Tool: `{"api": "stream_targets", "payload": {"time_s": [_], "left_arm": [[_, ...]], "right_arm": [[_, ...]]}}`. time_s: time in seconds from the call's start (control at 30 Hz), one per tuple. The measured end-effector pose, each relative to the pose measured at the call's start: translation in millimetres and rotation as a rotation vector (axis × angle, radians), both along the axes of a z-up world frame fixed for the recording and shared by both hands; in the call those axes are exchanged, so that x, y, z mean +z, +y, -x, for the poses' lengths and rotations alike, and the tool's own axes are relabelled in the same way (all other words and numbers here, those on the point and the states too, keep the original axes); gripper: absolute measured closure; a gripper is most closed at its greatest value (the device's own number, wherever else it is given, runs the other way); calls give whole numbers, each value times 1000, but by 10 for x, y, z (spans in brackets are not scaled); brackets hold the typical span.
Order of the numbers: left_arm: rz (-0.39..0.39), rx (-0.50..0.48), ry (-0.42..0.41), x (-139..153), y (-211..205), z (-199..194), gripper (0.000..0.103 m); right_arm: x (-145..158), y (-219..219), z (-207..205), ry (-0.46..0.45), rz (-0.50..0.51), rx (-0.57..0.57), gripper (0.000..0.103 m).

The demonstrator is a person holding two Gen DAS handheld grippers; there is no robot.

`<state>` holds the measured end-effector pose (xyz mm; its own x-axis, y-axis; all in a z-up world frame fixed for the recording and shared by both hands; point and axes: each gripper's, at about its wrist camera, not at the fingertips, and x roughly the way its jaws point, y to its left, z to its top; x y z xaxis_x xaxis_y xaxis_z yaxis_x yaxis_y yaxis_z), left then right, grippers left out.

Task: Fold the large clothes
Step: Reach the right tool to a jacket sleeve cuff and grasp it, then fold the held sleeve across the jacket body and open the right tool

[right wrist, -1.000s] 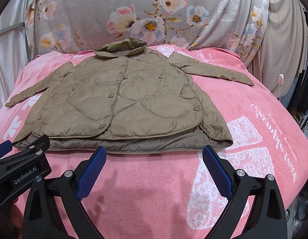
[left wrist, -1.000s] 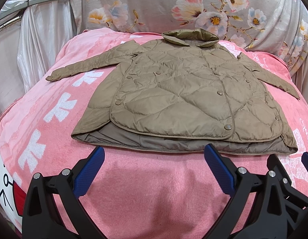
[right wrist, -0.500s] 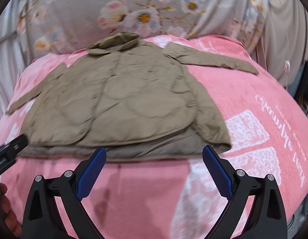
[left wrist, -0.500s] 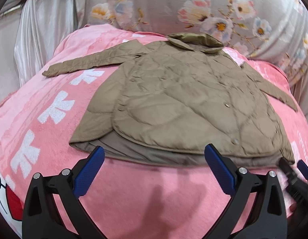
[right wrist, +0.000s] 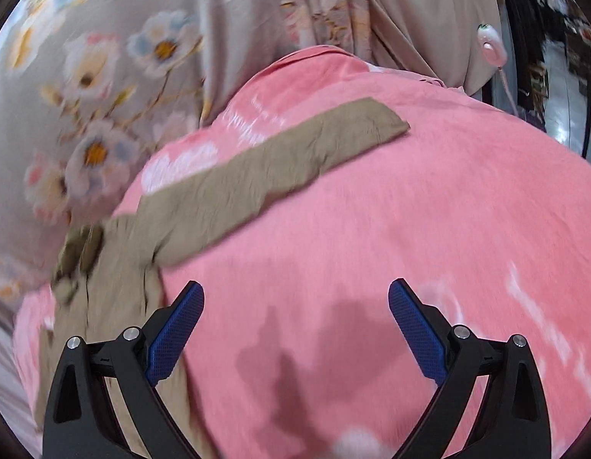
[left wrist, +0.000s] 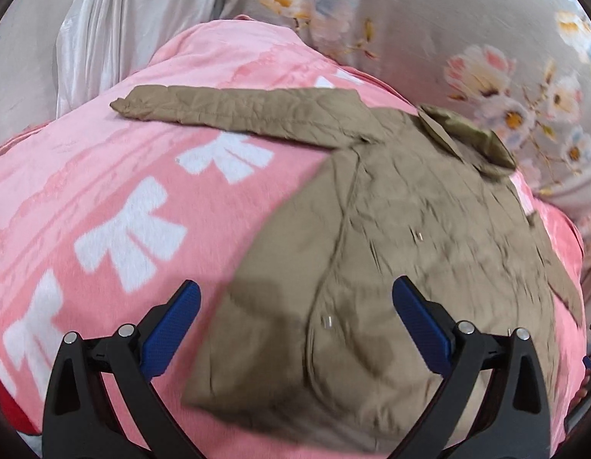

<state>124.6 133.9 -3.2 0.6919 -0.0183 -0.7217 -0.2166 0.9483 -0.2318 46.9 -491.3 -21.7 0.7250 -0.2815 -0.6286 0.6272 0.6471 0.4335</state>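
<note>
Legible text: none in either view.
Pink blanket (left wrist: 104, 176): white bow-shaped motifs only, no lettering.
Pink blanket, right wrist view: white marks, too blurred to read.

The jacket (left wrist: 391, 267) lies flat on the blanket (left wrist: 142, 191), collar (left wrist: 463, 141) at one o'clock, one sleeve (left wrist: 234, 109) reaching toward ten o'clock; the floral cloth (left wrist: 429, 19) hangs behind.
</note>
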Motion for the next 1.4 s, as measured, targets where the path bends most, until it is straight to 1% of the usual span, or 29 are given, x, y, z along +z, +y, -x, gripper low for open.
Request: {"api": "stream_targets", "payload": {"time_s": [0.1,0.23,0.33,0.4,0.47,0.5,0.53,0.57,0.6,0.63,0.67,0.7,0.73,0.77,0.83,0.87,0.9,0.97,1.0,1.03,1.1,1.13,1.2,1.27,1.33,1.4], "left_arm": [[-12,7,-3,25,-14,-201,5],[-24,-5,23,-2,-101,-432,5],[-34,-46,28,-29,-223,-538,5],[-48,-78,32,-60,-317,-589,5],[-54,-98,40,-101,-383,-609,5],[-55,-111,50,-139,-425,-627,5],[-55,-116,56,-166,-447,-637,5],[-56,-120,61,-188,-465,-647,5],[-55,-124,69,-218,-485,-660,5],[-52,-129,74,-243,-498,-672,5],[-51,-132,77,-258,-505,-676,5],[-53,-135,81,-269,-515,-686,5],[-59,-135,80,-270,-523,-692,5],[-64,-135,76,-262,-527,-692,5],[-69,-129,66,-240,-516,-692,5],[-67,-124,59,-223,-508,-692,5],[-63,-119,56,-208,-498,-701,5],[-49,-108,50,-182,-475,-710,5],[-43,-105,49,-171,-464,-714,5],[-34,-101,47,-160,-454,-713,5],[-15,-95,41,-132,-428,-698,5],[-5,-94,38,-116,-410,-690,5],[8,-95,30,-81,-365,-675,5],[17,-95,24,-47,-301,-664,5],[28,-91,16,-18,-234,-661,5],[44,-88,10,5,-153,-676,5]], "right_arm": [[-50,-451,-291,-51,-38,-40,8],[-173,-907,-650,-59,-107,-96,8],[-287,-1160,-836,-77,-162,-145,9],[-337,-1270,-933,-50,-165,-168,10],[-395,-1381,-1016,-40,-173,-198,15],[-405,-1416,-1025,-55,-178,-222,18],[-409,-1433,-1027,-68,-183,-240,30],[-407,-1458,-1036,-80,-195,-251,62],[-415,-1483,-1068,-90,-218,-241,76],[-429,-1511,-1125,-90,-258,-226,88],[-413,-1504,-1157,-113,-285,-222,94],[-373,-1469,-1175,-137,-289,-219,95],[-234,-1397,-1199,-185,-269,-197,96],[-95,-1308,-1239,-209,-234,-169,96],[271,-1012,-1340,-258,-134,-76,97],[474,-801,-1405,-282,-78,-11,97],[721,-493,-1492,-304,-6,83,97],[1042,78,-1616,-326,112,241,97],[1205,487,-1699,-332,183,346,97],[1280,801,-1758,-331,219,428,97],[1330,1420,-1892,-314,264,591,97],[1303,1835,-1972,-290,285,697,97],[1181,2438,-2065,-248,304,844,97],[1012,2914,-2110,-200,331,948,97],[795,3350,-2163,-139,364,1027,97],[546,3670,-2242,-59,359,1084,95]]}}
